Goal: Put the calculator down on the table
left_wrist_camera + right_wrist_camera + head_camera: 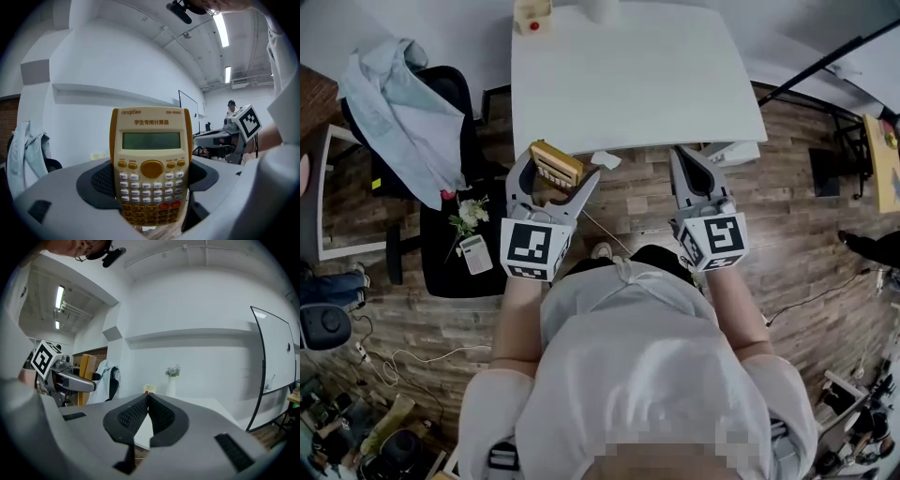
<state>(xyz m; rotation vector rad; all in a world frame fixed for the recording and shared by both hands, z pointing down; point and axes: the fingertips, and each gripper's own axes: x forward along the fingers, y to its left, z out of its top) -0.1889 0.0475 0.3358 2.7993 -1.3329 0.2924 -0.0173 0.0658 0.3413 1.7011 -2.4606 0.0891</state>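
The calculator [151, 164], cream and orange with a grey screen, stands upright between the jaws of my left gripper [152, 197], which is shut on its lower half. In the head view, the left gripper [555, 174] holds the calculator [555, 164] in the air just short of the near edge of the white table [628, 84], over the wooden floor. My right gripper [686, 155] hovers to the right by the same edge. Its pads [140, 411] are pressed together with nothing between them. In the right gripper view, the calculator [86, 366] shows at the far left.
A small wooden box [532, 17] and a white vase with flowers [172, 380] stand at the table's far edge. Left of the table, a black chair [450, 94] carries a pale jacket [398, 103]. A black seat [450, 262] holds flowers and a second calculator [474, 253]. Cables lie on the floor.
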